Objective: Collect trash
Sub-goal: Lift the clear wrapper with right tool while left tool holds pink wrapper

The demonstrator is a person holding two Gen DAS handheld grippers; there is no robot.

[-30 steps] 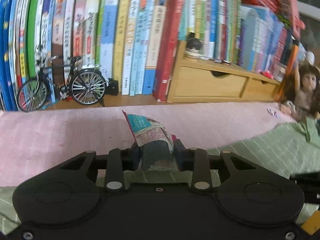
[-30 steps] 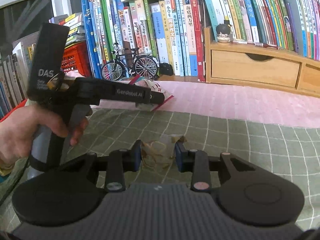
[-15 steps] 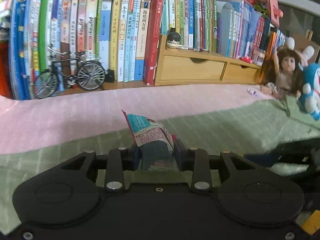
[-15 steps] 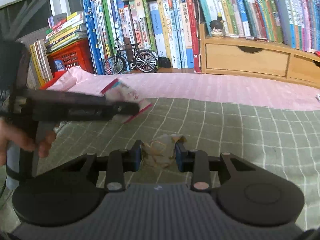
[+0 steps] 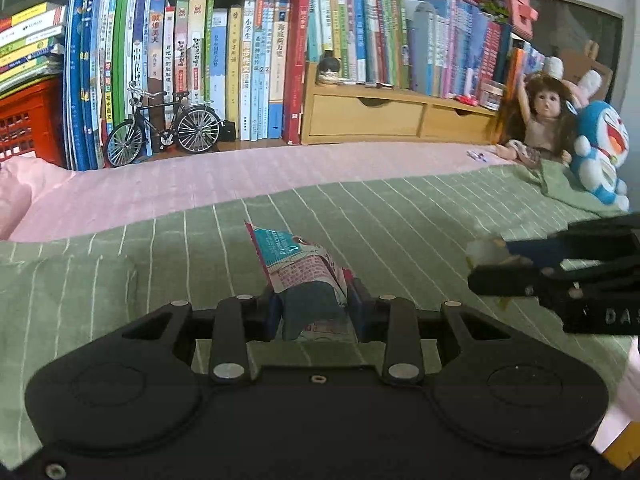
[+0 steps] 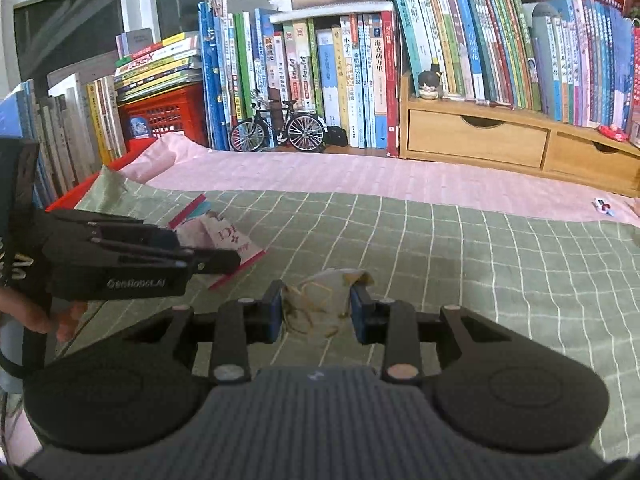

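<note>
**Both grippers loaded with trash above the bed cover**

The left gripper (image 5: 316, 308) is clamped on a crumpled snack wrapper (image 5: 298, 268): teal and pink print, red edge, one corner standing upright above the pads. The right gripper (image 6: 318, 312) is closed on a wad of pale crumpled paper (image 6: 324, 292) with yellowish marks, possibly rubber bands; the view is too coarse to confirm. Both items are held clear above the green checked blanket (image 6: 480, 264), with the two grippers side by side. Beyond the blanket lies a pink sheet (image 5: 280, 172). Against the back stand a row of books (image 5: 240, 64), a model bicycle (image 5: 164, 128), a wooden drawer unit (image 5: 396, 116), a doll (image 5: 540, 120) and a blue plush toy (image 5: 600, 148). A small wrapped item (image 6: 602, 205) lies on the pink sheet, well apart
</note>
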